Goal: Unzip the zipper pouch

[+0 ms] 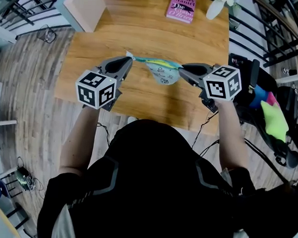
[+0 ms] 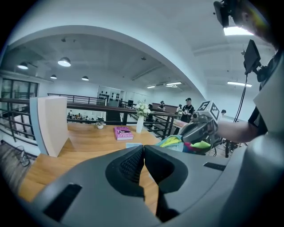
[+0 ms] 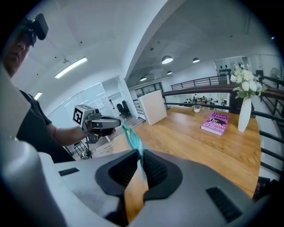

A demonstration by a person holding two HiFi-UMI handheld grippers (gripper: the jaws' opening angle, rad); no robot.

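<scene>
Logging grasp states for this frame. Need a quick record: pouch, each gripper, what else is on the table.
pouch: zipper pouch, colourful, held up between both grippers above the wooden table
left gripper: shut, pinching the pouch's left end
right gripper: shut on the pouch's right end
zipper state: cannot tell
also on table: pink book, white vase, both at the far edge

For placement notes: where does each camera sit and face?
Head view: on the head, looking down at table; torso, arms, left gripper, right gripper show.
Left gripper view: on left gripper, facing across table; own jaws, right gripper show.
Right gripper view: on right gripper, facing across table; own jaws, left gripper show.
All share pouch, pink book.
</scene>
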